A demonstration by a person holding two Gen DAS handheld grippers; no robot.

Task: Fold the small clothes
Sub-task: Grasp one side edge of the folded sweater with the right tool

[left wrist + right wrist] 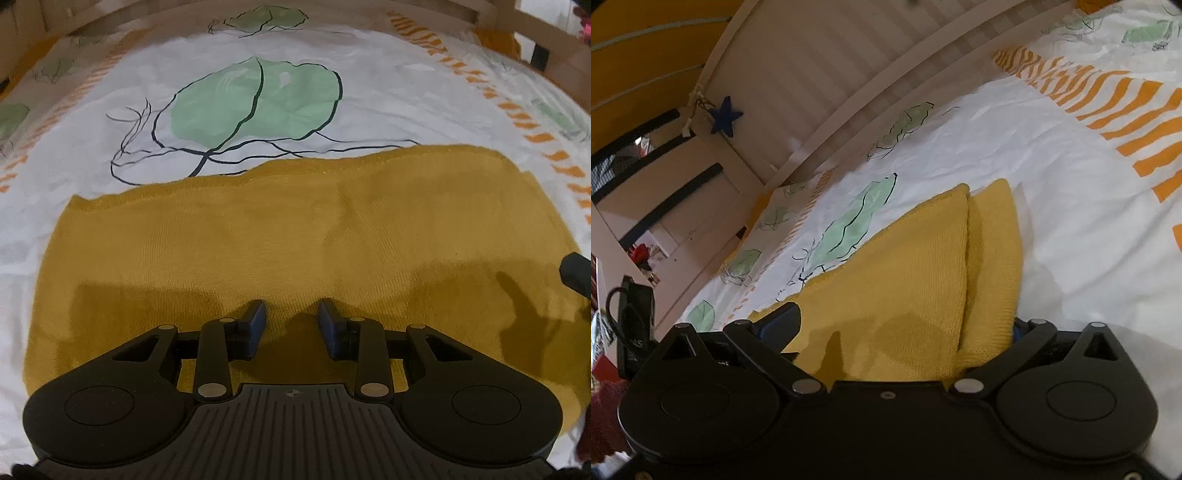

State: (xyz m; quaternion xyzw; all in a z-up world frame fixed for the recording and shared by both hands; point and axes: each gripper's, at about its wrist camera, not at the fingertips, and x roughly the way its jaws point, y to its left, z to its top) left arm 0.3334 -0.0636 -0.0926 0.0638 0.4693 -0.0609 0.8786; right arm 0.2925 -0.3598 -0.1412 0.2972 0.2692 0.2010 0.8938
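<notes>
A bed (388,92) covered with a white sheet printed with green leaves and orange stripes fills most of both views. On it lies the mustard-yellow knitted garment (295,240), spread flat across the lower half of the left wrist view; in the right wrist view it (905,277) sits in the lower middle, with one layer lying over another. The black left gripper (291,328), at the bottom centre, hovers over the cloth with its jaws narrow and nothing pinched between them. The black right gripper (905,332) stands wide open, the yellow fabric lying between its jaws.
</notes>
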